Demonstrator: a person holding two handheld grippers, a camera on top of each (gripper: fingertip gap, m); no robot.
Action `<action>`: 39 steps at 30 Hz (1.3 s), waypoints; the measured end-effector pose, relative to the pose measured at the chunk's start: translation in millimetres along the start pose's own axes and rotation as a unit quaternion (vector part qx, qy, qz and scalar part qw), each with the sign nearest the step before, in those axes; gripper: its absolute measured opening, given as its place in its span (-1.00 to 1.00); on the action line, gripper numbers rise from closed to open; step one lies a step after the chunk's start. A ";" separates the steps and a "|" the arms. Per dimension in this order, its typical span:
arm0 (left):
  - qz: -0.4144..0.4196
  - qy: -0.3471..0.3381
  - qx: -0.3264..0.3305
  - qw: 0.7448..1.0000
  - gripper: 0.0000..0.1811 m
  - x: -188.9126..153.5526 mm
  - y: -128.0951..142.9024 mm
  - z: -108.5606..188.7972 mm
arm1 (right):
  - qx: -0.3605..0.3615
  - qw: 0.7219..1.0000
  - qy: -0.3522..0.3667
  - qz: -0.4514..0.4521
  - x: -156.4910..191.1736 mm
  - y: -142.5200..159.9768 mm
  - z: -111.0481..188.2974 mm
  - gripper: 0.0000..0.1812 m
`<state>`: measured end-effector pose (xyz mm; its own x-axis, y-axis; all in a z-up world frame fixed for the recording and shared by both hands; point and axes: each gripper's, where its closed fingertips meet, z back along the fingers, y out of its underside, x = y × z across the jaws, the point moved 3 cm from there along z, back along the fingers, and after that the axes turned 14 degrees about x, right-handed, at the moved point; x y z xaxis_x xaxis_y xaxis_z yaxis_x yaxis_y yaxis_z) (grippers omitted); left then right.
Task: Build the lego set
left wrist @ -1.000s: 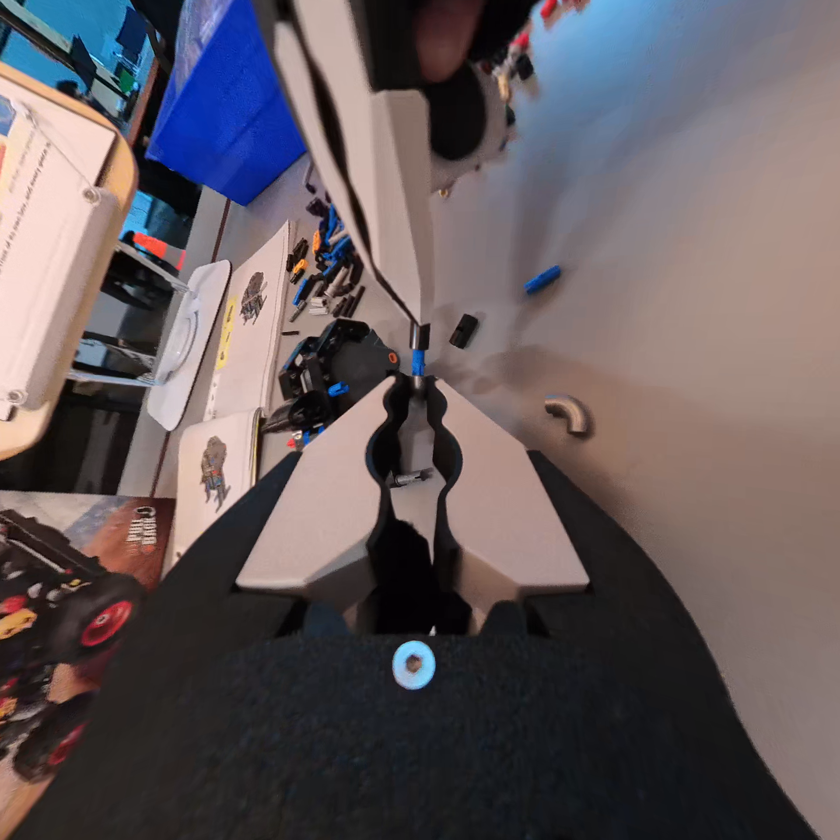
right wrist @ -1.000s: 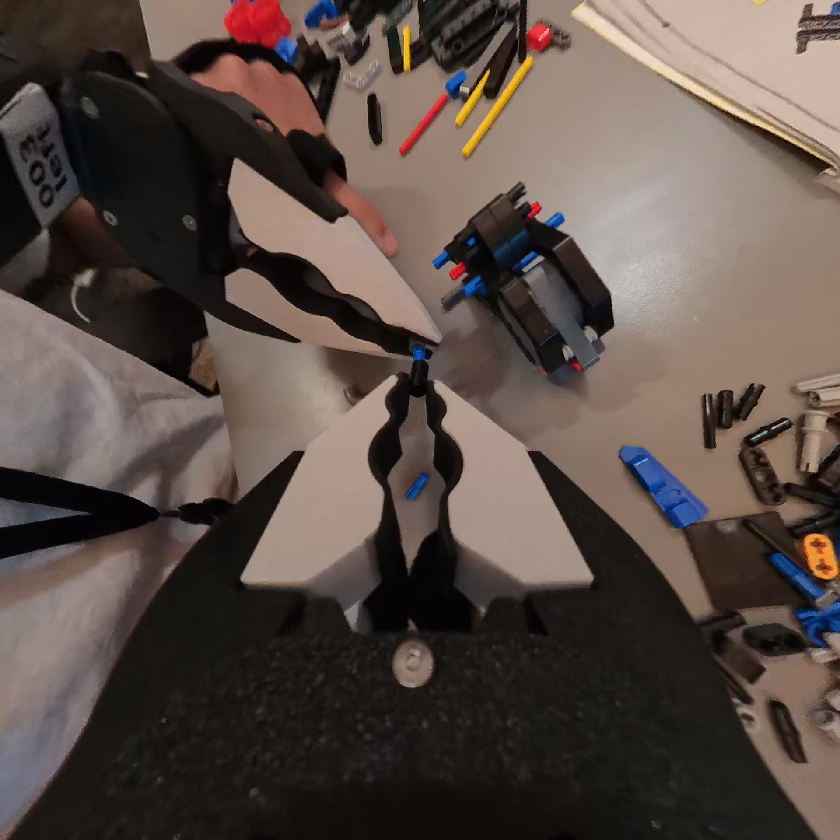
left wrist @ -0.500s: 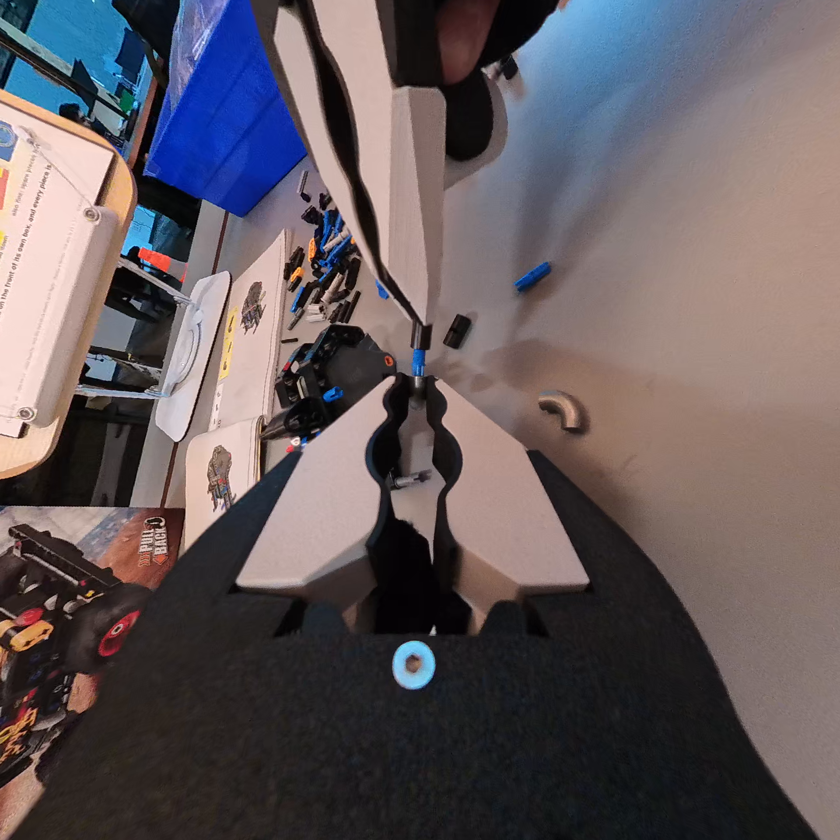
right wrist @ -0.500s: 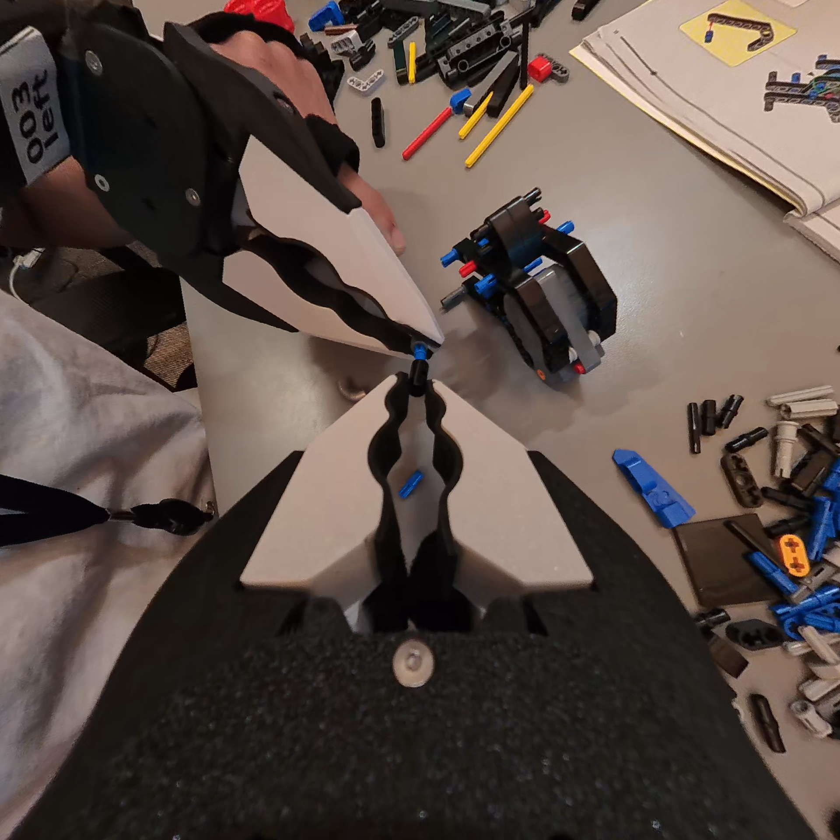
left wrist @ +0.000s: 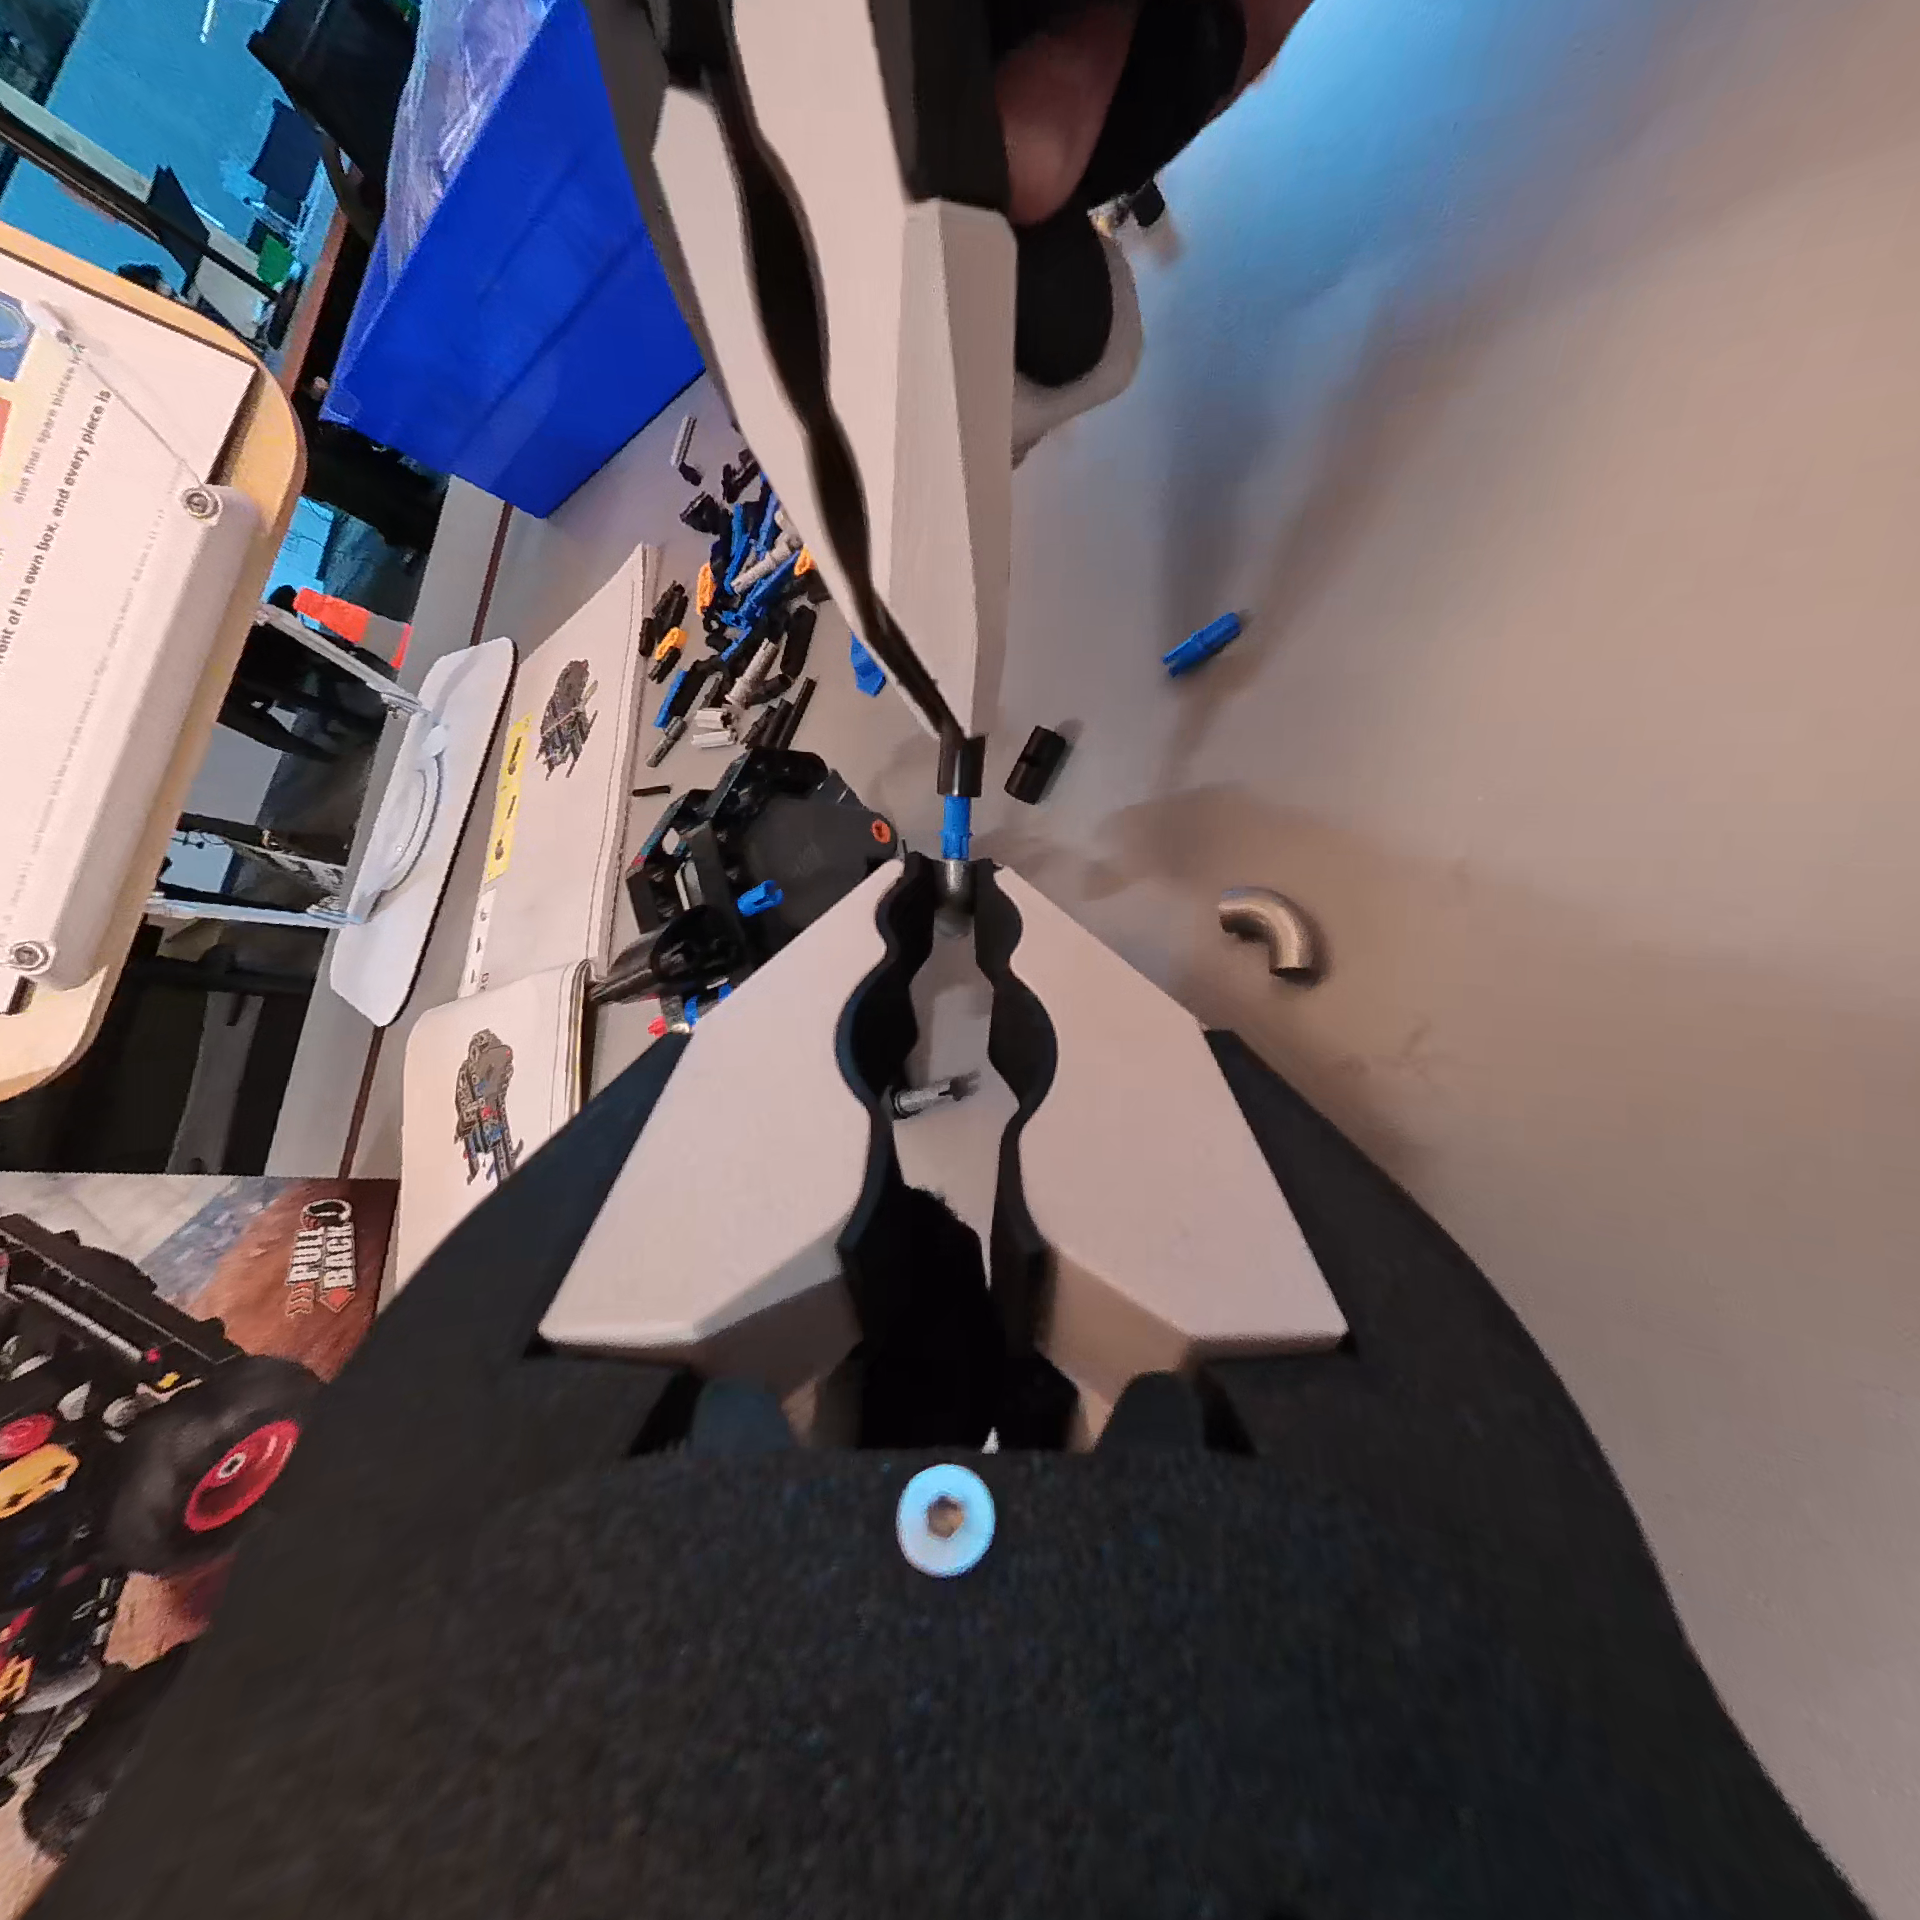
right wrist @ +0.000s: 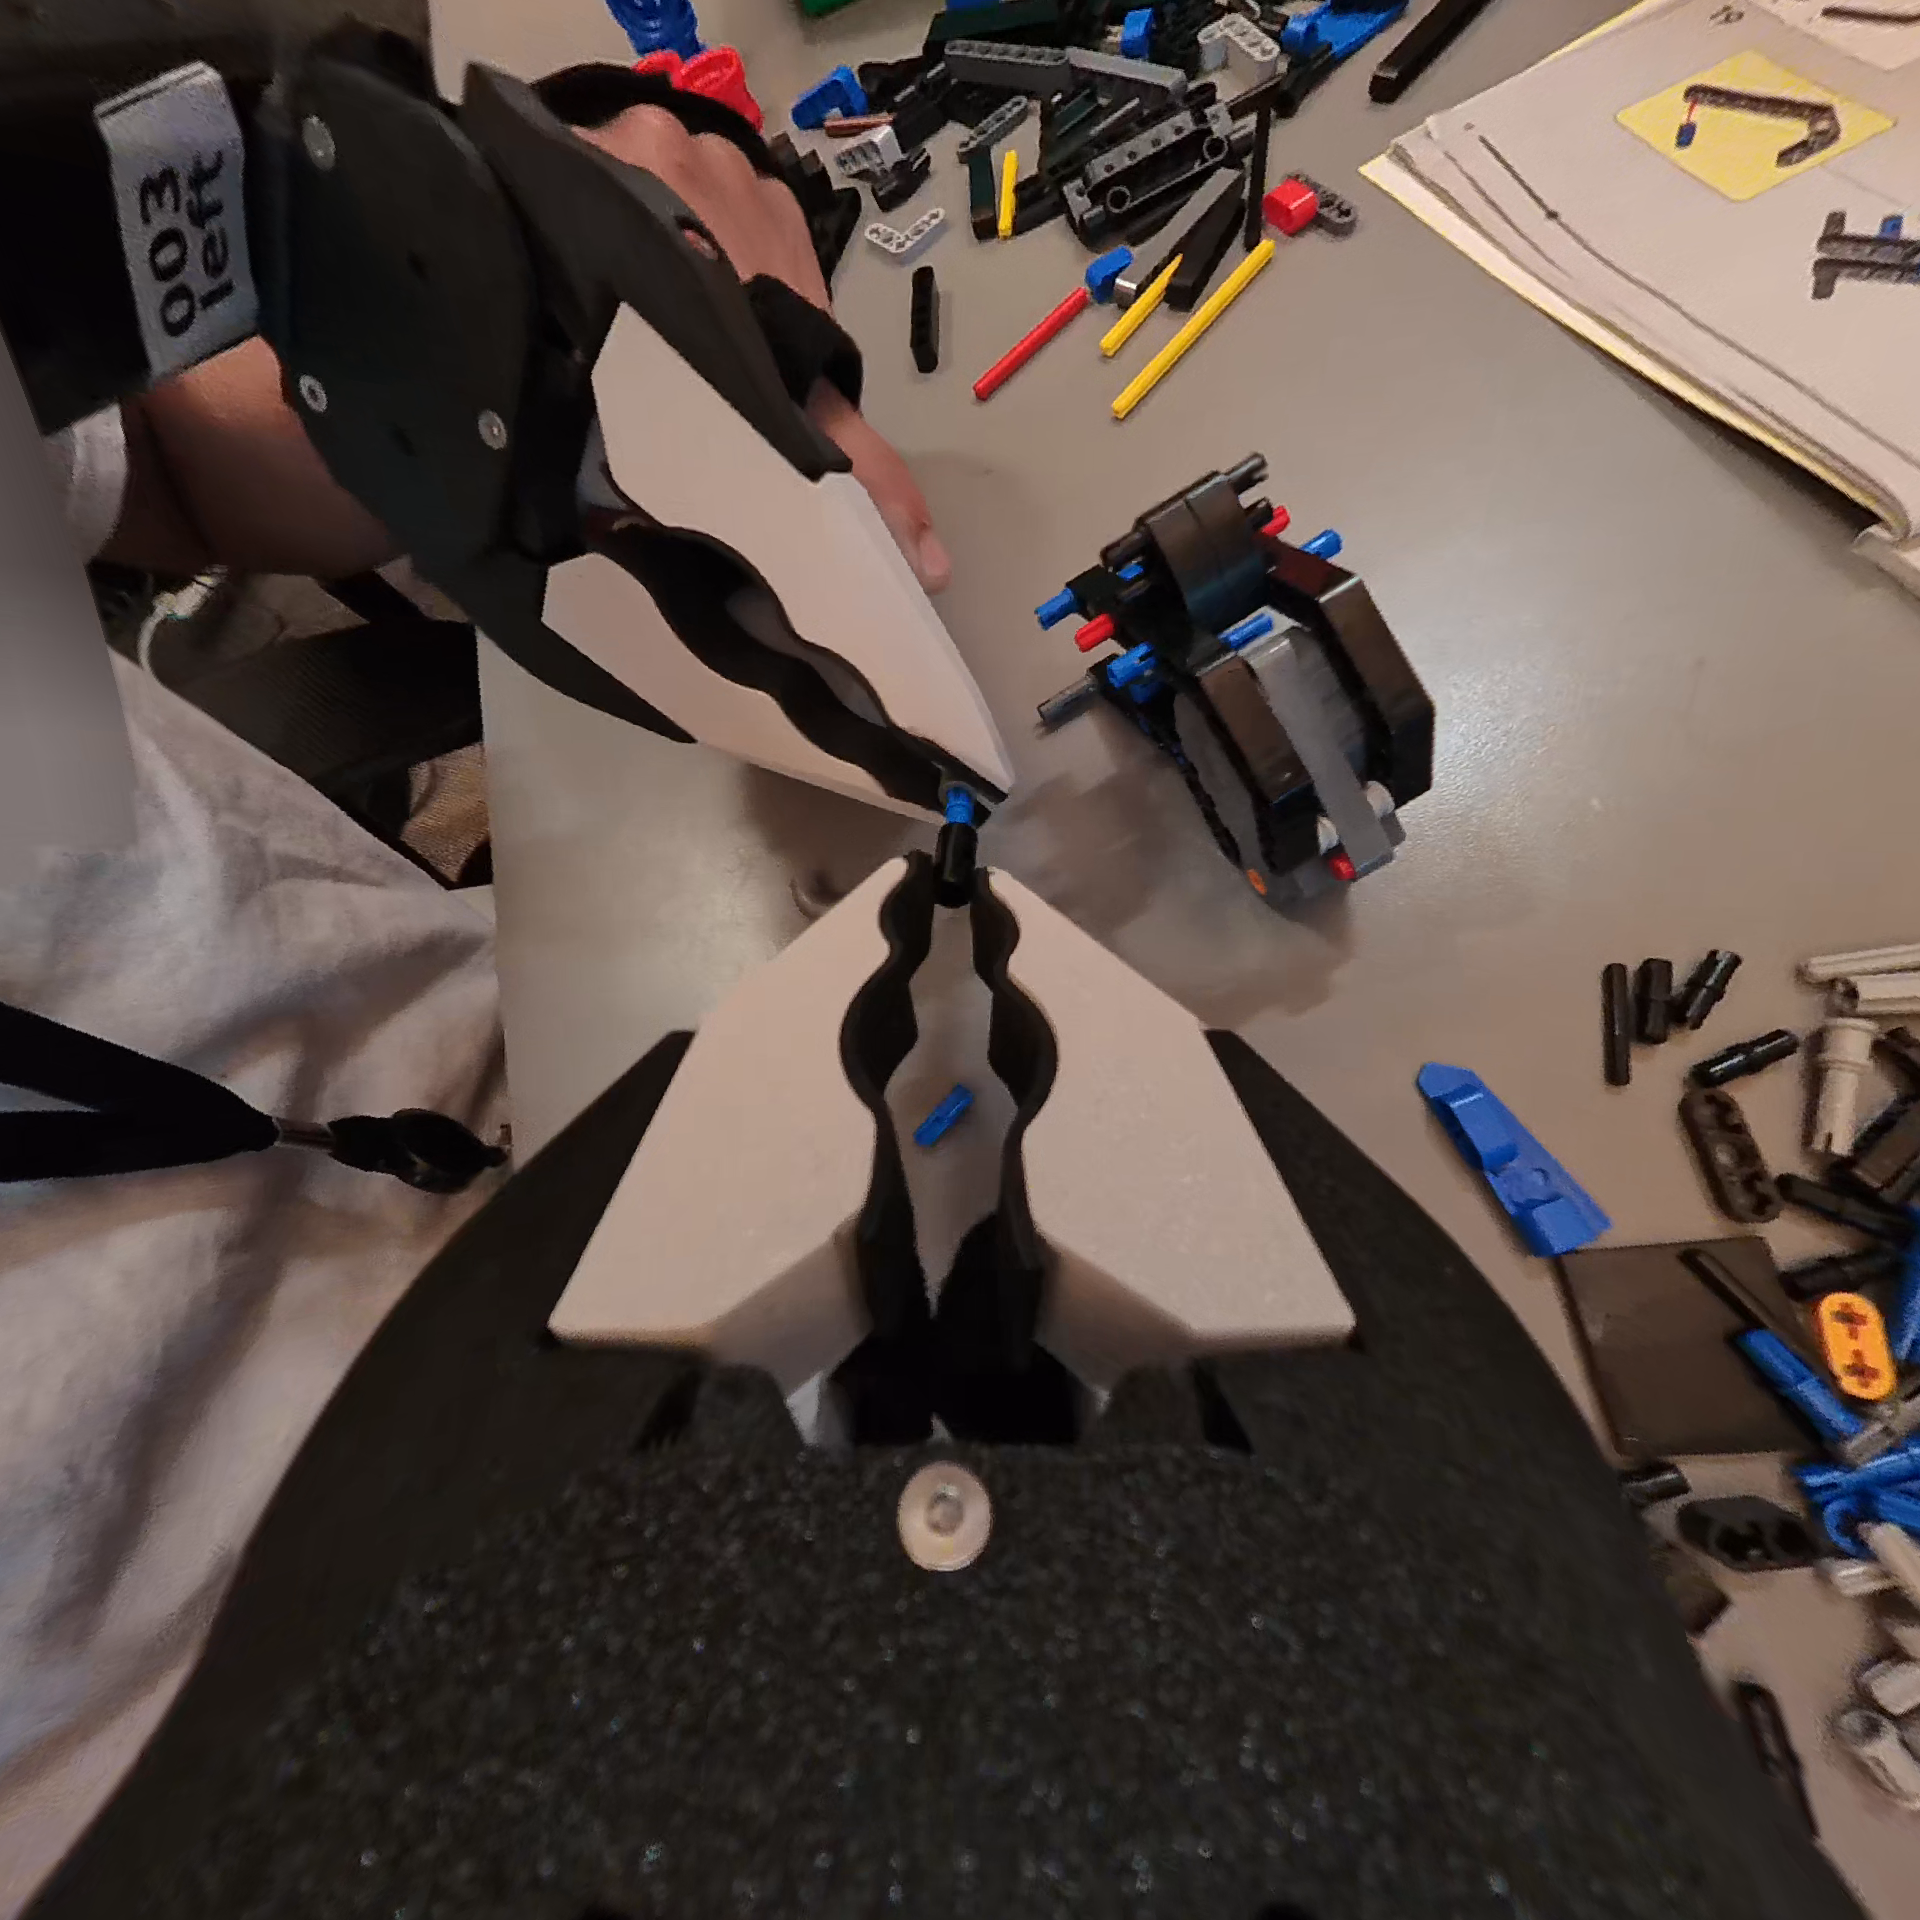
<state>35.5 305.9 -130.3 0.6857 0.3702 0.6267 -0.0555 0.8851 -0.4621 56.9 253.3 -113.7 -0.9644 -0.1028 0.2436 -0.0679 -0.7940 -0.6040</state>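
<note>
Gripping tools: two, tip to tip above the grey table.
Left gripper: jaws nearly together, pinching the grey end of a blue pin; the same gripper showed in the right wrist view.
Right gripper: jaws nearly together, clamped on a small black connector, into which the blue pin's far end ran.
Part-built models: one, the black chassis with blue and red pins, on the table just beyond the gripper tips, apart from both.
Loose blue pins: one on bare table.
Loose black connectors: one near the tips.
Yellow rods: three.
Red rods: one.
Blue wedge pieces: one.
Instruction booklets: one stack, open at the table's far edge.
Unsorted parts heaps: two, uncounted.
</note>
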 end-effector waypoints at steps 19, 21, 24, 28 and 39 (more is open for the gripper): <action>0.014 0.036 -0.012 0.999 -0.94 -5.7 -1.3 -1.2 | -0.014 0.970 0.098 0.221 6.1 -0.9 -1.0 -0.93; 0.029 0.047 -0.024 0.998 -0.94 -4.1 -3.3 1.2 | -0.027 0.968 0.099 0.229 6.8 -1.9 2.4 -0.93; 0.057 0.056 -0.043 0.996 -0.94 1.1 -5.4 5.7 | -0.060 0.975 0.075 0.198 6.2 -4.3 7.8 -0.93; 0.079 0.051 -0.051 0.994 -0.94 8.4 -4.7 7.2 | -0.111 0.991 0.027 0.075 2.0 -10.2 10.2 -0.93; 0.147 0.079 -0.097 0.981 -0.94 22.2 -6.9 15.6 | -0.215 0.974 -0.033 -0.070 5.3 -18.4 15.0 -0.93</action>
<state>39.7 312.4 -103.4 0.7659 0.5392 0.3502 -0.1384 0.6702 -0.7292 56.9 258.4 -90.0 -0.9201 -0.0610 0.3869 -0.3127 -0.4806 -0.8193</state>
